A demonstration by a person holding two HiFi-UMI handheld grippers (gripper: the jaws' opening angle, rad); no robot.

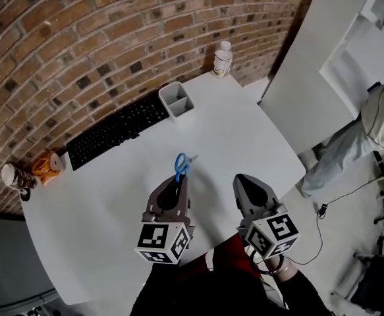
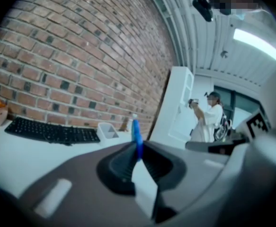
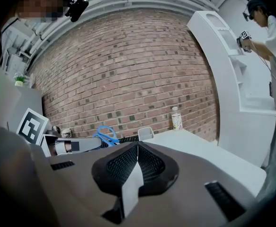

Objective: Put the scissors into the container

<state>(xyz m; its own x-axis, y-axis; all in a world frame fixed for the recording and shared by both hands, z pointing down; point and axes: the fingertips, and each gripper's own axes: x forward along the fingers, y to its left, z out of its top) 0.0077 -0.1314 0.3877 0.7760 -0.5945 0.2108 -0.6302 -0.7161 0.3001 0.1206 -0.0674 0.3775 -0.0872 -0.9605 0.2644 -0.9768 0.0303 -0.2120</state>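
The left tool (image 1: 180, 179) is clenched on the blue scissors (image 1: 182, 165): in its own view the two jaws press in on a narrow blue strip that stands up between them. Seen from above, the handle loops stick out beyond the jaw tips, pointing toward the far side of the white counter (image 1: 112, 203). From the right gripper view the same loops show at the end of the left tool, seemingly clear of the counter's surface. The right tool (image 1: 240, 179) hovers just beside the left one, over the near part of the counter. Its jaws are closed flat against each other with nothing between them. The grey container (image 1: 176, 101), an open box with a divider down the middle, stands well apart from the scissors, farther back on the counter. It is just beside the right end of a black keyboard (image 1: 116, 130) that lies along the brick wall (image 1: 80, 31). A small bottle (image 1: 222, 59) with a white cap stands at the far corner, beyond the container. At the counter's left edge there is a paper cup (image 1: 14, 176) with an orange object (image 1: 47, 165) next to it. Off to the right, away from the counter, a person (image 2: 209, 119) in light clothes stands by a tall white panel (image 1: 310, 64).
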